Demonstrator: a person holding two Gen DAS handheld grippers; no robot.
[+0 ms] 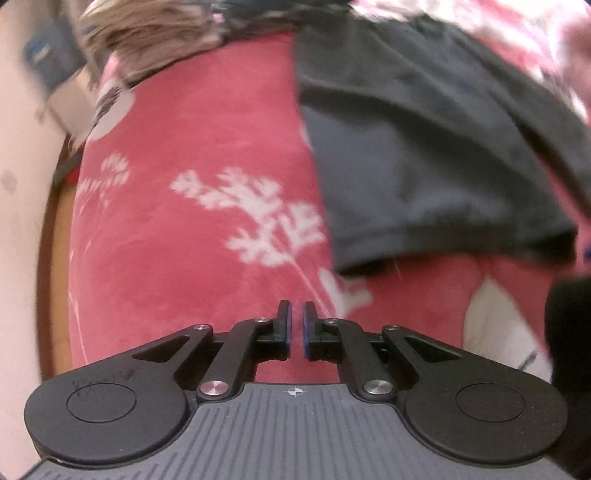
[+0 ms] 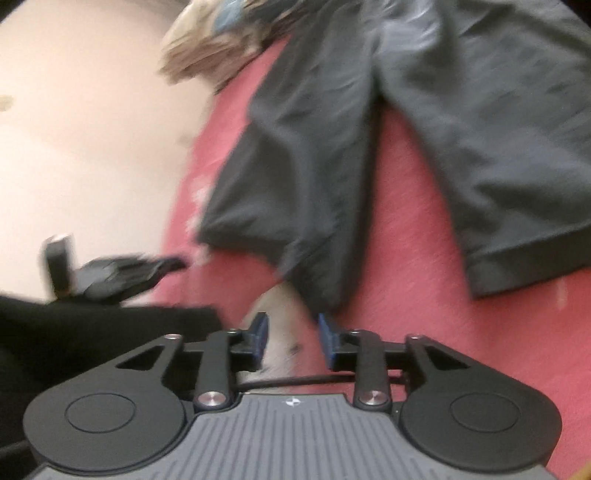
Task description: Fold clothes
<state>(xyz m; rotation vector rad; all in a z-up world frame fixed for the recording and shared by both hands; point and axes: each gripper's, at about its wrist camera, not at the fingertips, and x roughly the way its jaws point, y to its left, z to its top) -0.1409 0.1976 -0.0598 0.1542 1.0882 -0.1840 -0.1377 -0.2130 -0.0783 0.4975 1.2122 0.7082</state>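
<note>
Dark grey shorts (image 1: pixel 424 147) lie spread on a red blanket (image 1: pixel 192 155) with a white plant print. In the left wrist view they fill the upper right, their hem ahead and to the right of my left gripper (image 1: pixel 296 325). That gripper hovers over bare blanket, shut, with only a thin slit between its blue pads and nothing in it. In the right wrist view both legs of the shorts (image 2: pixel 480 140) point toward me. My right gripper (image 2: pixel 291 332) is open, and the nearer leg's hem corner (image 2: pixel 317 288) lies just beyond its fingertips, not between them.
A heap of beige and brown clothes (image 1: pixel 147 33) lies at the far end of the blanket (image 2: pixel 424 240), also seen as a heap (image 2: pixel 210 48) in the right view. Pale floor (image 2: pixel 74 129) runs along the left. A blurred black tool (image 2: pixel 122 273) and a dark sleeve (image 2: pixel 74 332) are at the left.
</note>
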